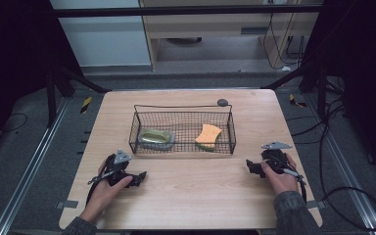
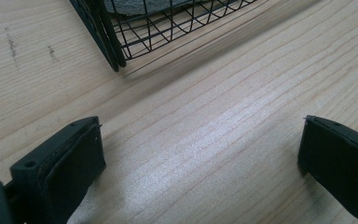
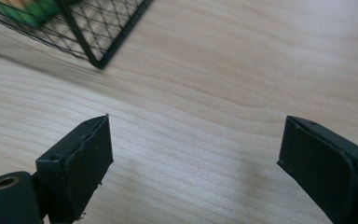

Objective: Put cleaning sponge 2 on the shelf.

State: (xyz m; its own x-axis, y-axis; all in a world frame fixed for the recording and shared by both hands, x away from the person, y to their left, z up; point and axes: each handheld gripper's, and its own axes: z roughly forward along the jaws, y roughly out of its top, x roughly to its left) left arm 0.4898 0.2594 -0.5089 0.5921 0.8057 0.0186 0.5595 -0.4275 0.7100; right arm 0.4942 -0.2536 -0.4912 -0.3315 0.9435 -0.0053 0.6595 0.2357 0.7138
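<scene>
Wooden table [image 1: 191,196] on grey floor [image 1: 24,142], dim room

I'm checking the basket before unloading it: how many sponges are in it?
2. A grey-green sponge lies at the left end of the wire basket; an orange sponge with a green underside leans at the right end. The mesh seems to hide nothing else.

No legible text, labels or nos. on anything here.
</scene>
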